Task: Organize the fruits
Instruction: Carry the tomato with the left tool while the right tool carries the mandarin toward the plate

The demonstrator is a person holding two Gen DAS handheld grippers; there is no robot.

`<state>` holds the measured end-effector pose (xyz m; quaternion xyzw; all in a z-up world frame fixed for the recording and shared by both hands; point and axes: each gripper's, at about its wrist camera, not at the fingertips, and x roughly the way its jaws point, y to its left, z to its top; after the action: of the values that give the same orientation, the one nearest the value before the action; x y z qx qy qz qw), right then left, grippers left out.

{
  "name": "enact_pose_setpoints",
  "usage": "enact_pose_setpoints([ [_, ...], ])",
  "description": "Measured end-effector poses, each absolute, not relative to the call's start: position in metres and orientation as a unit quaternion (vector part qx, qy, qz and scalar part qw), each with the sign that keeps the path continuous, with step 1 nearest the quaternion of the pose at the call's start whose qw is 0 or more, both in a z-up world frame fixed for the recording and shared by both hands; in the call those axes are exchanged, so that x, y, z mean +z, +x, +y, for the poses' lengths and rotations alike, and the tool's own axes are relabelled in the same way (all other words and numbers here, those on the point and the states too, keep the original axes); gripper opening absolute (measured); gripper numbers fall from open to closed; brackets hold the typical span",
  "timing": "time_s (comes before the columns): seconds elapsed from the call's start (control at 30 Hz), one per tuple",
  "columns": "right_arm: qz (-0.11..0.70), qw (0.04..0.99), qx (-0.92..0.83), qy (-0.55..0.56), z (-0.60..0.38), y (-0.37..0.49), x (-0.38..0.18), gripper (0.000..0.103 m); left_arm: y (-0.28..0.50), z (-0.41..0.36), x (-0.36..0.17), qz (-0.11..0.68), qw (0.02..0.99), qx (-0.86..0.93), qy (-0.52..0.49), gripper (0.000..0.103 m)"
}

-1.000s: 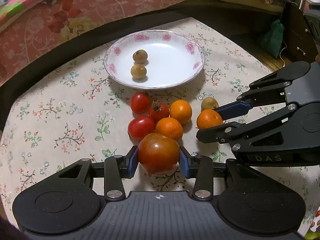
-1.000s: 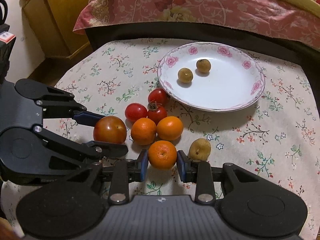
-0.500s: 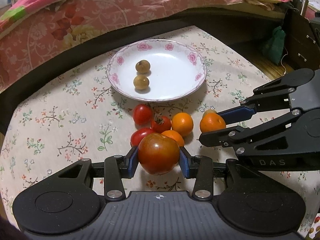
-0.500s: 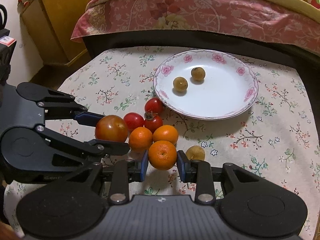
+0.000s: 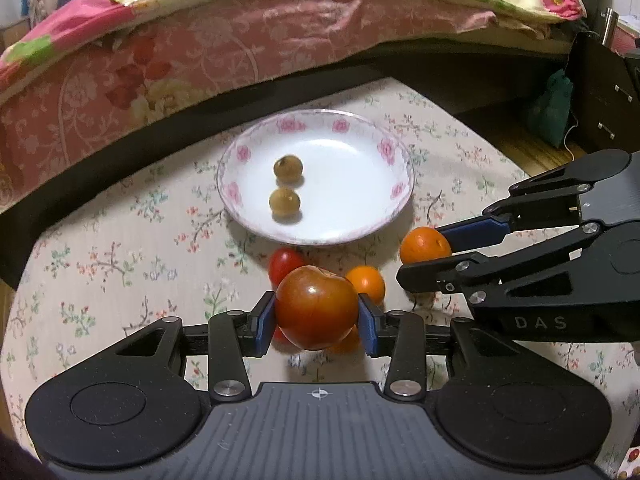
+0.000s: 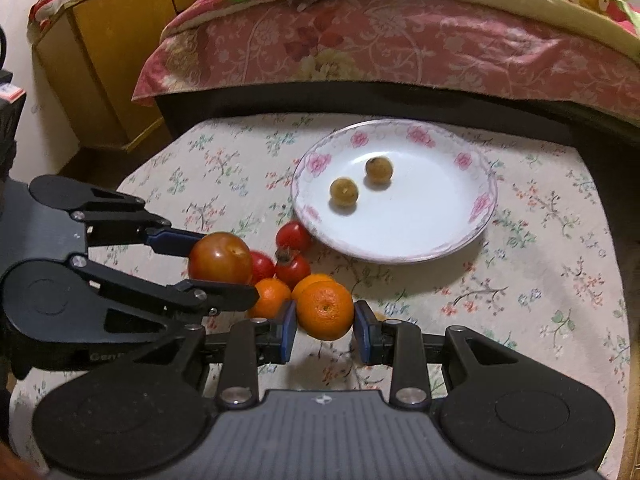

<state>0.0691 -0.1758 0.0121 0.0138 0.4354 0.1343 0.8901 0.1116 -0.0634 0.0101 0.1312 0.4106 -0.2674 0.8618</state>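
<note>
Left tool (image 5: 317, 312) clamps the large red-brown round tomato (image 5: 316, 307); right tool (image 6: 325, 320) clamps a round orange mandarin (image 6: 325, 310). The white floral-rimmed plate (image 5: 394, 196) lies straight ahead of both, nearer the right tool.

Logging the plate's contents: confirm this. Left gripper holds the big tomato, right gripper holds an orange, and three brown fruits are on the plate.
Not three: the plate holds two brown fruits, as the right wrist view shows. The left gripper does hold the big tomato and the right gripper an orange.
</note>
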Motion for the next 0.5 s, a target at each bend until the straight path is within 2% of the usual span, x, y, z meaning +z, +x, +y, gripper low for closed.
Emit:
enact_pose_setpoints([
  [0.5,0.411,0.904,0.109,0.039,-0.204,0.101,0.021,0.032,0.146,-0.091,0.008,0.393,0.87,-0.263,0.137,0.049],
])
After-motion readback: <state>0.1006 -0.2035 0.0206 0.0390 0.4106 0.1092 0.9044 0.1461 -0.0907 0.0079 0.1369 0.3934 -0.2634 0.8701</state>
